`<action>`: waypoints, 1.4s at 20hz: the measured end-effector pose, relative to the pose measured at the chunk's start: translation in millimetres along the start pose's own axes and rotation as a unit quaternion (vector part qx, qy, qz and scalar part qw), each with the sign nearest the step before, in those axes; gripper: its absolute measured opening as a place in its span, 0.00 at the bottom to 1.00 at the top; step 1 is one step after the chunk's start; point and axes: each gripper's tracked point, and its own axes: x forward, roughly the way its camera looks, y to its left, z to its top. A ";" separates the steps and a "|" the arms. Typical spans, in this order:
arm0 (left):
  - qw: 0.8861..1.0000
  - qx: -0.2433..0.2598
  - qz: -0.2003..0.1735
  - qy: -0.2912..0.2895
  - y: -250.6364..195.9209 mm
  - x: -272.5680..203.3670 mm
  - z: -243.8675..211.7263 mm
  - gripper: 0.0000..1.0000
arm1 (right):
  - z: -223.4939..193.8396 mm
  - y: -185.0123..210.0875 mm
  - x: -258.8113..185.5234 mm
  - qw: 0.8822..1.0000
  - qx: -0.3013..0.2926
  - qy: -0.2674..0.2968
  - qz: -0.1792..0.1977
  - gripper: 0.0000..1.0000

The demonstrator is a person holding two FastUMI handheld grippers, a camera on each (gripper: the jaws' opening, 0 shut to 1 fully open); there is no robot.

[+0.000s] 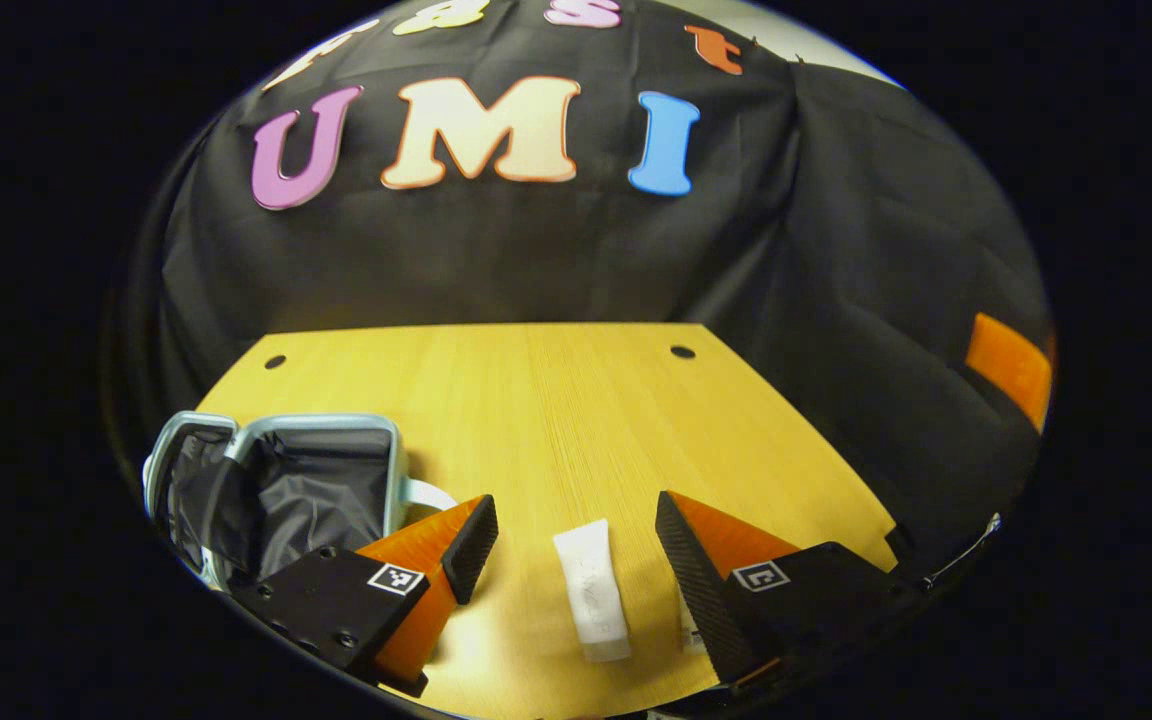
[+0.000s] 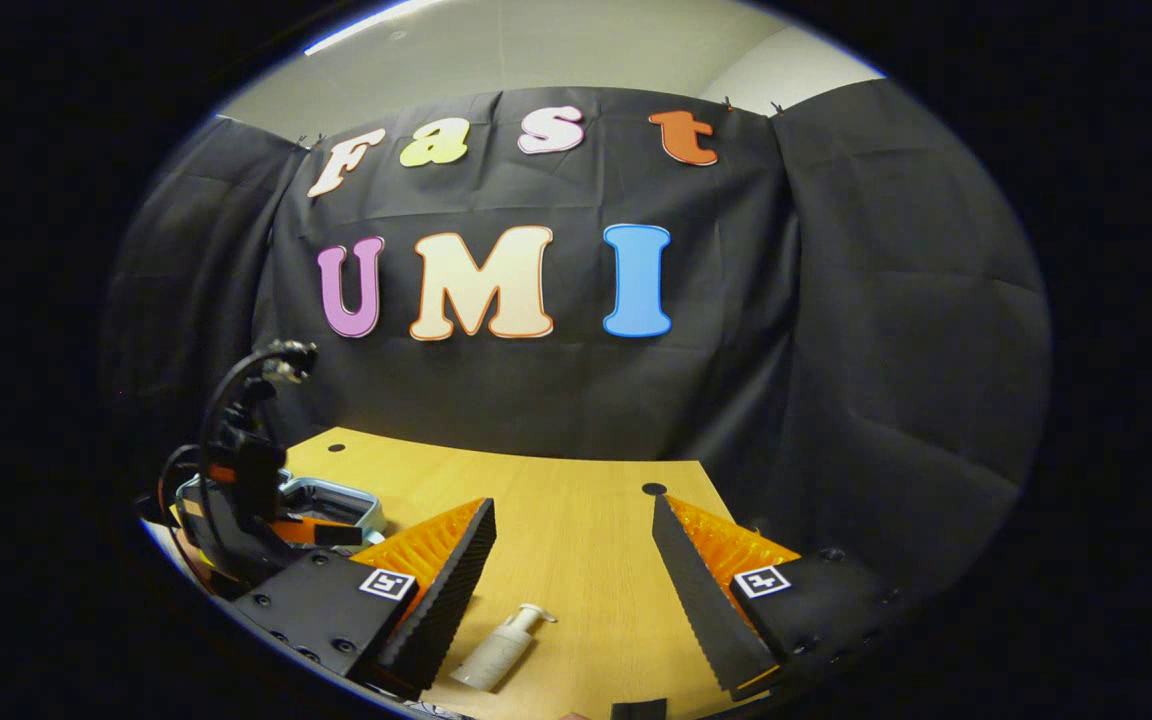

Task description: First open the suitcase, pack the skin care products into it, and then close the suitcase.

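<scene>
The left gripper (image 1: 576, 545) is held with its jaws spread wide above the near edge of the wooden table (image 1: 556, 400); a white tube (image 1: 592, 590) lies flat on the table between the fingers, untouched. The suitcase (image 1: 276, 490) stands open at the table's near left corner, its dark lining exposed. The right gripper (image 2: 573, 560) is likewise parted and grips nothing; a white pump bottle (image 2: 502, 648) lies on its side near the table's near edge, just beside the left finger.
</scene>
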 end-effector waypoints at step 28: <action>0.991 -0.052 -0.049 0.117 -12.9 61.4 -114.1 0.11 | -280.3 72.4 68.9 0.898 0.047 0.438 0.019 0.99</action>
